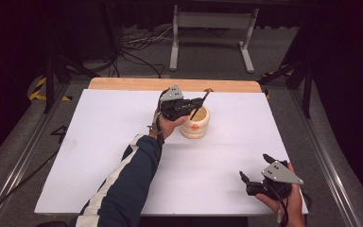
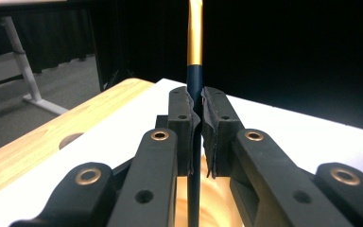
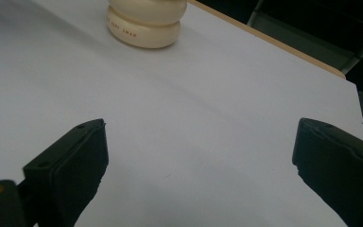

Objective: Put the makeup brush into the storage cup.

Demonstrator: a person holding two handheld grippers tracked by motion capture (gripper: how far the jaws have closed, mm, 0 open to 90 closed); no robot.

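A cream ridged pot stands on the white sheet just right of centre, with an orange mark on its side; its lower rings show as the cream pot in the right gripper view. My left gripper hovers at the pot's upper left, shut on a thin stick that slants up out of the pot. Close up, the stick is dark blue with a gold upper part, pinched between the pads. My right gripper rests near the sheet's front right corner, jaws wide open, nothing between them.
The white sheet covers a wooden table whose bare strip runs along the far edge. Beyond it are floor cables and a grey stand. A sleeved forearm crosses the sheet from the front.
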